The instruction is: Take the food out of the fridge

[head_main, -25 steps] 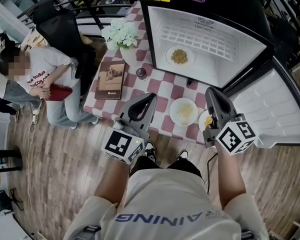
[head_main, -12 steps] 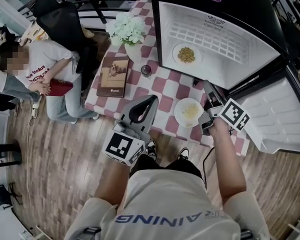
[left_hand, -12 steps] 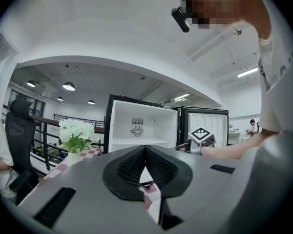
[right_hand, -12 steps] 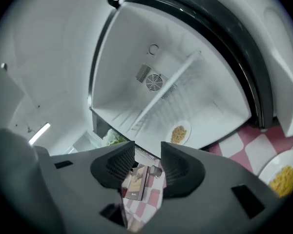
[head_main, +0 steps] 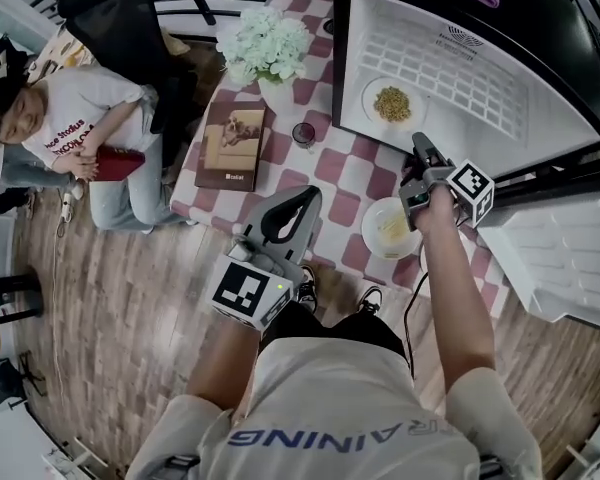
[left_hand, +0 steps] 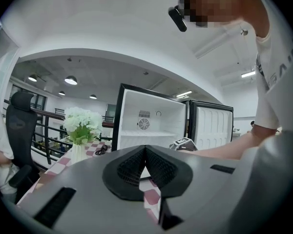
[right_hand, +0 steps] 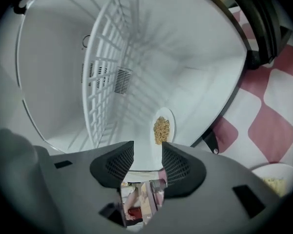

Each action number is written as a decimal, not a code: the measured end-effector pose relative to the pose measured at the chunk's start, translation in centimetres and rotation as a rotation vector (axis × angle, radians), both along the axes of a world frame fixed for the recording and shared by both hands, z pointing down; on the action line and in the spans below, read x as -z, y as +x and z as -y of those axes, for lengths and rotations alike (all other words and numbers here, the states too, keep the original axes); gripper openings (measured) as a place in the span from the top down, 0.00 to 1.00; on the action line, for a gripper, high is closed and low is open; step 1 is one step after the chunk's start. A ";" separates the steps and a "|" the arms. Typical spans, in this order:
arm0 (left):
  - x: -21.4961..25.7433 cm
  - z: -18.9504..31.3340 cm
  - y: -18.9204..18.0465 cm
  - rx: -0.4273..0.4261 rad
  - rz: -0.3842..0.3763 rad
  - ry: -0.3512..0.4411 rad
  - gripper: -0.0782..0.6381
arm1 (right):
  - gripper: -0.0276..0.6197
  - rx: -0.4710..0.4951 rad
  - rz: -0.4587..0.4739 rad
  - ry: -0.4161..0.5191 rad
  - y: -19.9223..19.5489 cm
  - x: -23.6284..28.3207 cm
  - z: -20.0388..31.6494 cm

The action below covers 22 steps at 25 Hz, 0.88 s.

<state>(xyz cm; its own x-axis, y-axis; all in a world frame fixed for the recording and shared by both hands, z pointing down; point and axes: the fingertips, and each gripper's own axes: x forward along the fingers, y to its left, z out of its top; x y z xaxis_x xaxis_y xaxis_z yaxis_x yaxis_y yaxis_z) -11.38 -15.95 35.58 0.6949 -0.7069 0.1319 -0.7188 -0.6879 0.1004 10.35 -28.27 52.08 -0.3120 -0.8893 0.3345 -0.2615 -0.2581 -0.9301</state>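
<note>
The black fridge (head_main: 352,28) stands open on the checkered table (head_main: 342,173). On its white floor lies a plate of brownish food (head_main: 392,103), which the right gripper view shows straight ahead as the plate (right_hand: 161,128) beside a wire shelf (right_hand: 105,67). My right gripper (head_main: 418,148) points at the fridge mouth, short of that plate. Its jaws have just been opening and stand open (right_hand: 147,152) with nothing between them. A plate of pale food (head_main: 388,228) sits on the table under my right forearm. My left gripper (head_main: 302,196) hangs shut (left_hand: 145,150) and empty at the table's near edge.
A book (head_main: 232,143), a vase of white flowers (head_main: 268,46) and a small dark cup (head_main: 303,133) stand on the table's left half. The fridge door (head_main: 550,253) swings open to the right. A person (head_main: 65,138) sits at the left, by a black chair (head_main: 120,28).
My right gripper has left the table's near edge, travelled forward to the fridge opening, rolled over, and gone from shut to open. The left gripper has barely shifted.
</note>
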 end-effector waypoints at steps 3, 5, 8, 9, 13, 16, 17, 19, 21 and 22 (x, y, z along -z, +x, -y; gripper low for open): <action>-1.0 0.6 -0.2 -0.001 0.005 -0.023 0.88 | 0.69 -0.020 0.011 -0.042 0.2 -2.0 1.7; -1.5 1.0 -0.4 0.001 0.004 -0.034 0.88 | 0.69 -0.032 0.023 -0.067 0.2 -3.1 2.6; -1.9 1.6 -0.6 0.007 0.002 -0.042 0.88 | 0.69 -0.046 0.035 -0.100 0.1 -4.5 3.8; -2.1 1.7 -0.7 0.009 0.002 -0.044 0.88 | 0.69 -0.050 0.038 -0.110 0.2 -4.9 4.0; -2.5 2.1 -0.9 0.015 0.002 -0.054 0.88 | 0.69 -0.067 0.046 -0.148 0.5 -6.2 4.7; -2.7 2.2 -0.9 0.012 0.000 -0.058 0.88 | 0.69 -0.081 0.051 -0.162 0.8 -6.8 5.0; -2.8 2.1 -0.8 0.010 -0.001 -0.059 0.88 | 0.69 -0.086 0.057 -0.160 0.9 -6.8 5.1; -2.9 2.1 -0.8 0.005 -0.004 -0.060 0.88 | 0.69 -0.094 0.069 -0.151 1.0 -6.8 5.4; -3.1 2.1 -0.8 0.002 -0.001 -0.060 0.88 | 0.69 -0.103 0.076 -0.144 1.1 -6.8 5.8; -3.2 2.1 -0.8 0.002 0.001 -0.062 0.88 | 0.69 -0.108 0.077 -0.143 1.2 -6.8 6.0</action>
